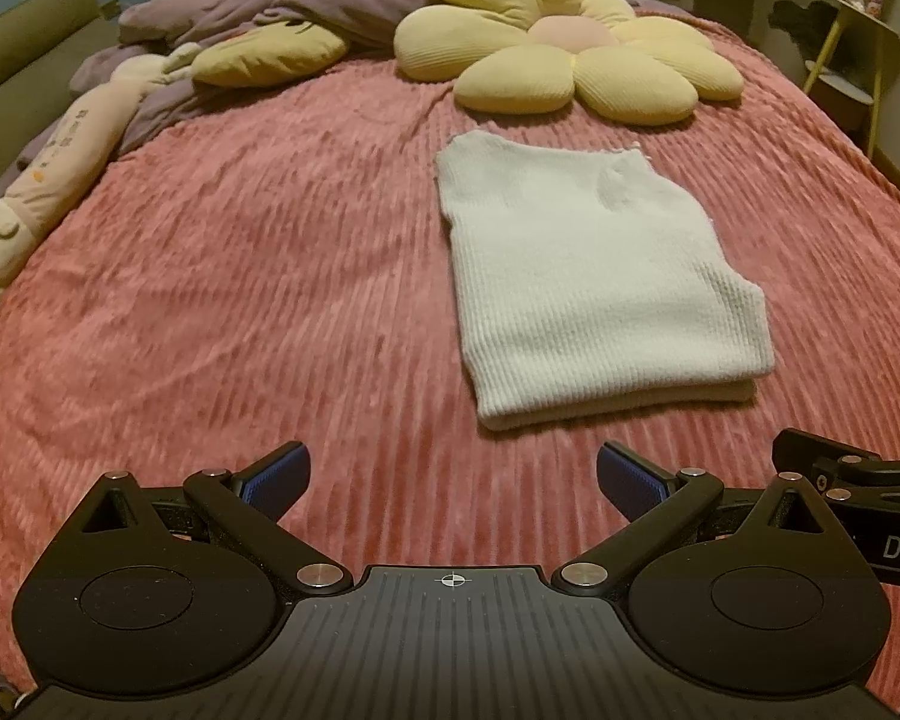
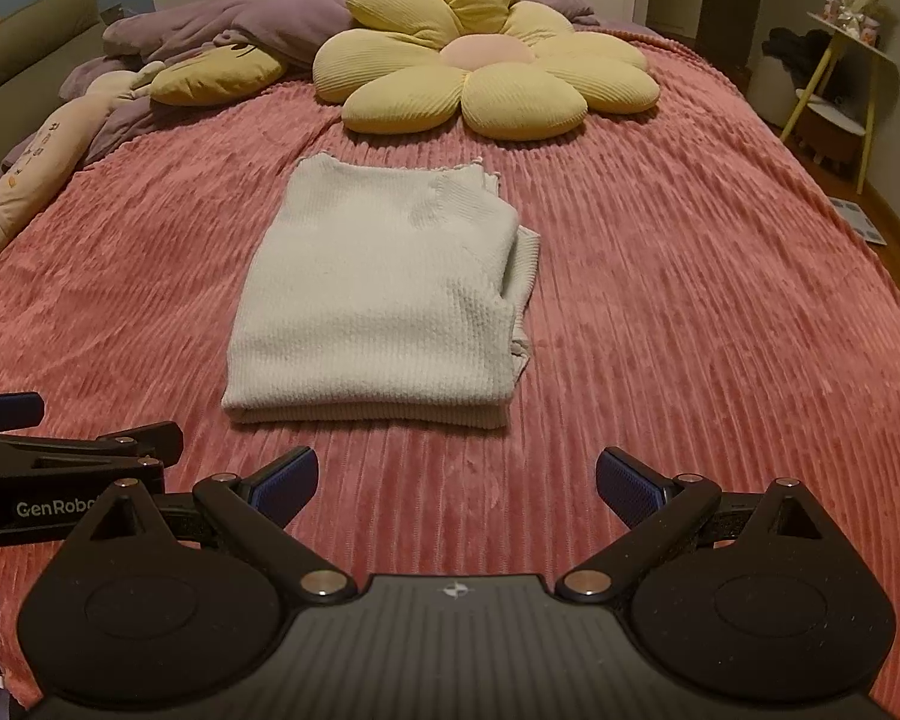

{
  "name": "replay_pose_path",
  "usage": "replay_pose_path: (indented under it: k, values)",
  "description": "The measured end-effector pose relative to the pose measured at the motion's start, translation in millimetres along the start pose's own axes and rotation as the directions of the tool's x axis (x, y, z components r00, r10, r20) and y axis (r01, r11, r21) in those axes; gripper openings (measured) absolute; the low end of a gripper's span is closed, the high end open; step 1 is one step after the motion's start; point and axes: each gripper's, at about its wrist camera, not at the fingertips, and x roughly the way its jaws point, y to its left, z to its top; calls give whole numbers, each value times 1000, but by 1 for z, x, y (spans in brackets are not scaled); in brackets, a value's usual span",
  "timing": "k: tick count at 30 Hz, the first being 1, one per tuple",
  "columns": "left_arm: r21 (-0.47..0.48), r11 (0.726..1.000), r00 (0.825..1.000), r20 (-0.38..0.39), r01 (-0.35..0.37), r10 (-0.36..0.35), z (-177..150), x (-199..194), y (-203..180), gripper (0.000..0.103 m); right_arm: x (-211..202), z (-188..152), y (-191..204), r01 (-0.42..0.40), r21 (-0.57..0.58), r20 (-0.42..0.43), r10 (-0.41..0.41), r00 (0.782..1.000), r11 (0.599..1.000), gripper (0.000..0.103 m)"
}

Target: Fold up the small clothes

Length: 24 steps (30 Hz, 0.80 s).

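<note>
A white ribbed knit garment (image 1: pixel 600 282) lies folded in a flat rectangle on the pink ribbed bedspread (image 1: pixel 240 300). It also shows in the right wrist view (image 2: pixel 378 300), with layered edges at its right side. My left gripper (image 1: pixel 453 477) is open and empty, short of the garment's near edge and to its left. My right gripper (image 2: pixel 456 480) is open and empty, just short of the garment's near edge. Each gripper shows at the edge of the other's view.
A yellow flower cushion (image 2: pixel 480 78) lies beyond the garment. A yellow pillow (image 2: pixel 216 75), a purple quilt (image 2: pixel 240 24) and a long plush toy (image 2: pixel 36 162) lie at the far left. A yellow side table (image 2: pixel 846 78) stands right of the bed.
</note>
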Motion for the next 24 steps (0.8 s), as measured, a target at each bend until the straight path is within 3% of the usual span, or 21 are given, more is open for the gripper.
replay_pose_path:
  k: [24]
  values:
    - [10, 1000, 1000, -4, 9, -9, -1, -1, -4, 103, -3, -2, -7, 5, 29, -6, -5, 1000, 1000, 99]
